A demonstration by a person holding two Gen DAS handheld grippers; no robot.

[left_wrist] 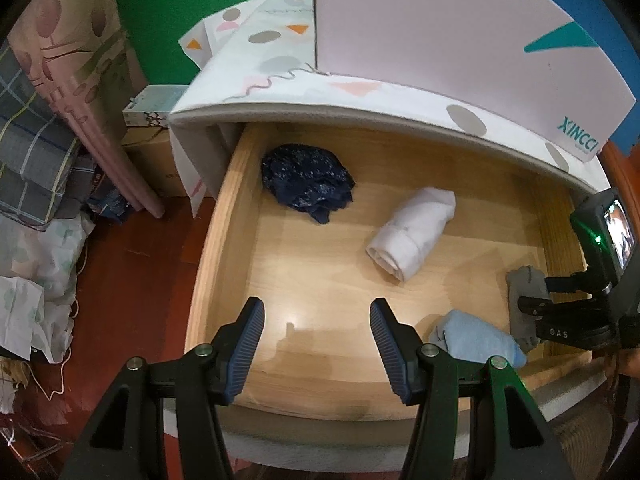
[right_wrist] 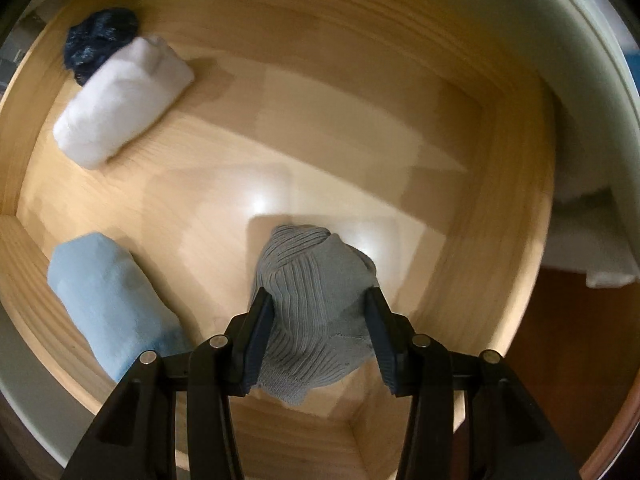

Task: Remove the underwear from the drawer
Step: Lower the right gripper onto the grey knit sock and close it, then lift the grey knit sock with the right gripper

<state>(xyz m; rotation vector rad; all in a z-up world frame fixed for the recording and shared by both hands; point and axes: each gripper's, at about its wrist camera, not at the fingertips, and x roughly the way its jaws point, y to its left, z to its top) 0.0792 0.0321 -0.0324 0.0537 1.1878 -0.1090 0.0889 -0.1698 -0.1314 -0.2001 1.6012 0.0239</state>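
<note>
The wooden drawer [left_wrist: 224, 208] stands pulled out, with four bundles of cloth in it. In the right wrist view my right gripper [right_wrist: 318, 300] points down, shut on a grey ribbed garment [right_wrist: 312, 280] near the drawer's front right corner. Both pads press its sides. A light blue roll [right_wrist: 108, 300] lies to its left, and a white roll [right_wrist: 124, 100] and a crumpled dark blue garment [right_wrist: 100, 38] lie farther back. My left gripper [left_wrist: 316, 312] hangs open over the drawer's front, holding nothing. From there the right gripper [left_wrist: 560, 308] shows at the far right, on the grey garment [left_wrist: 526, 284].
A white patterned top [left_wrist: 280, 68] overhangs the drawer's back, with a pale board [left_wrist: 440, 28] leaning on it. Left of the drawer are a red floor [left_wrist: 132, 280], cardboard boxes [left_wrist: 156, 160], a pink curtain and piled fabric [left_wrist: 36, 160]. The drawer wall [right_wrist: 512, 200] stands close on the right.
</note>
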